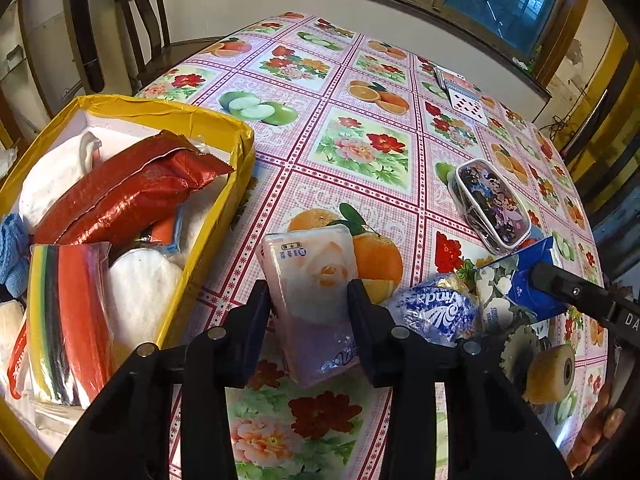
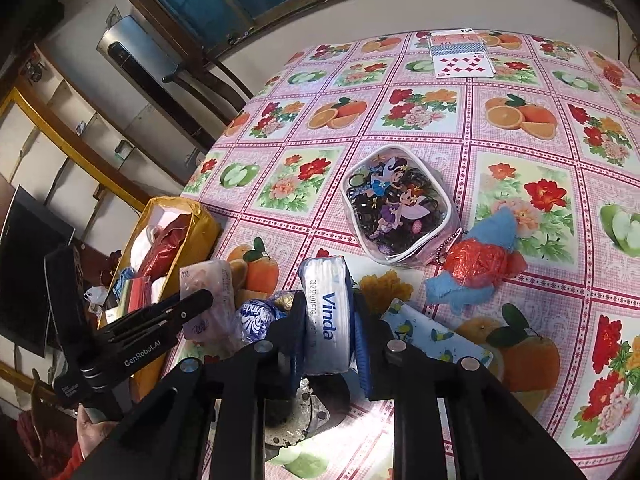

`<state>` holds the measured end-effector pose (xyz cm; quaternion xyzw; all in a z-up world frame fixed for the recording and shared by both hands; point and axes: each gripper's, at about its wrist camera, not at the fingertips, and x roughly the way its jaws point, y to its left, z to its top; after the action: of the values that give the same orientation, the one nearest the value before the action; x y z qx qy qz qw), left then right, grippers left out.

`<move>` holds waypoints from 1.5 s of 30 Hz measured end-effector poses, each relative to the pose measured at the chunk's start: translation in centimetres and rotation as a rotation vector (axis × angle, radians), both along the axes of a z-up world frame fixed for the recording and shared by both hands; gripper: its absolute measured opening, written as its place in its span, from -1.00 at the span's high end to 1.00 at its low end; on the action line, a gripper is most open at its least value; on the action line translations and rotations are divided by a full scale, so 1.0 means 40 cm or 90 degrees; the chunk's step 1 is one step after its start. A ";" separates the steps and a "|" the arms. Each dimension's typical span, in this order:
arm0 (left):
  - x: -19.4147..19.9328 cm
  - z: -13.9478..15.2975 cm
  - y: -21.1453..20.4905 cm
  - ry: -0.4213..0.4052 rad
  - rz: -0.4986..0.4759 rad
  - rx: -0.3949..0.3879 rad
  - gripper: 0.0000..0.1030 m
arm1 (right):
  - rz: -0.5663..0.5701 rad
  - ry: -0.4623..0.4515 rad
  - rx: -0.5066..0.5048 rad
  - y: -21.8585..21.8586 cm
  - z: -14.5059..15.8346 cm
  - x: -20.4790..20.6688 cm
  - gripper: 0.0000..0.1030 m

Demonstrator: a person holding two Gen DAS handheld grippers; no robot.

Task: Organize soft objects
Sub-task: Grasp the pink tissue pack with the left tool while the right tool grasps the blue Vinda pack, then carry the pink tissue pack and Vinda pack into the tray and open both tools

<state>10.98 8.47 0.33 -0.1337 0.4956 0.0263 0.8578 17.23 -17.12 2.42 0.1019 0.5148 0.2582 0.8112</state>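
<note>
My left gripper point(image 1: 310, 294) is shut on a pink tissue pack point(image 1: 312, 280), held upright just right of the yellow box point(image 1: 168, 116). The box holds a red foil bag point(image 1: 124, 192), white soft bundles point(image 1: 136, 292) and a striped cloth pack point(image 1: 68, 316). My right gripper point(image 2: 326, 306) is shut on a blue-and-white Vinda tissue pack point(image 2: 326, 320), gripped on its narrow sides over the table's near edge. A crumpled Vinda pack point(image 1: 436, 312) lies between the two grippers. A blue and red plush toy point(image 2: 476, 264) and a lemon-print cloth point(image 2: 424, 332) rest on the table.
A clear cartoon pouch of hair ties point(image 2: 398, 204) lies mid-table. Playing cards point(image 2: 460, 56) sit at the far edge. A yellow roller with a toothed disc point(image 1: 548, 372) lies near the front right. A chair point(image 1: 152, 20) stands behind the floral tablecloth point(image 1: 360, 148).
</note>
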 end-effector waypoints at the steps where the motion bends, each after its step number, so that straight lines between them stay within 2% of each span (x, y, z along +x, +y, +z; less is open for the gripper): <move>1: -0.002 0.000 0.001 0.001 -0.001 0.000 0.31 | -0.002 -0.003 0.005 -0.004 0.009 -0.004 0.57; 6: -0.028 0.027 0.002 -0.014 -0.015 -0.009 0.50 | -0.010 -0.025 0.025 -0.017 0.068 -0.029 0.58; 10: -0.048 0.049 0.013 -0.023 -0.021 -0.014 0.57 | -0.015 -0.040 0.044 -0.017 0.106 -0.047 0.57; 12: -0.046 0.039 0.015 -0.010 -0.027 -0.016 0.57 | -0.015 -0.042 0.048 -0.012 0.115 -0.054 0.57; 14: -0.046 0.019 0.019 0.005 -0.035 -0.055 0.57 | -0.016 -0.042 0.061 -0.009 0.121 -0.060 0.57; 16: -0.046 0.000 0.010 0.022 -0.044 -0.063 0.55 | -0.016 -0.036 0.072 -0.008 0.122 -0.064 0.57; 19: -0.050 -0.014 0.002 0.029 -0.044 -0.079 0.35 | -0.026 -0.040 0.073 -0.016 0.122 -0.067 0.57; 21: -0.045 -0.031 0.005 0.043 -0.045 -0.125 -0.07 | -0.030 -0.039 0.074 -0.022 0.119 -0.065 0.57; 22: -0.044 -0.038 0.004 0.049 -0.045 -0.141 -0.11 | -0.031 -0.038 0.074 -0.024 0.117 -0.064 0.57; 25: -0.046 -0.043 -0.008 0.047 -0.045 -0.136 -0.19 | -0.033 -0.036 0.078 -0.027 0.109 -0.060 0.55; 27: -0.044 -0.043 -0.016 0.044 -0.048 -0.142 -0.38 | -0.034 -0.029 0.078 -0.026 0.100 -0.055 0.51; 29: -0.039 -0.043 -0.025 0.042 -0.049 -0.126 -0.38 | -0.029 -0.014 0.081 -0.021 0.085 -0.050 0.51; 32: -0.035 -0.042 -0.059 0.041 -0.068 -0.058 -0.35 | -0.029 -0.013 0.086 -0.016 0.073 -0.048 0.51; 34: -0.037 -0.042 -0.072 0.038 -0.074 -0.008 -0.08 | -0.031 -0.010 0.088 -0.016 0.068 -0.045 0.51; 37: -0.038 -0.042 -0.058 0.038 -0.084 -0.013 -0.01 | -0.033 -0.007 0.097 -0.019 0.063 -0.044 0.51; 40: -0.045 -0.040 -0.038 0.037 -0.080 -0.022 0.05 | -0.046 0.009 0.149 -0.037 0.053 -0.041 0.54; 45: -0.081 0.003 -0.005 -0.001 -0.064 -0.016 0.06 | -0.067 0.029 0.204 -0.052 0.036 -0.036 0.54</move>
<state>7.73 8.27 0.43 -0.1193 0.5010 -0.0227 0.8569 15.78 -19.19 3.87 0.2624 0.4791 0.2921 0.7850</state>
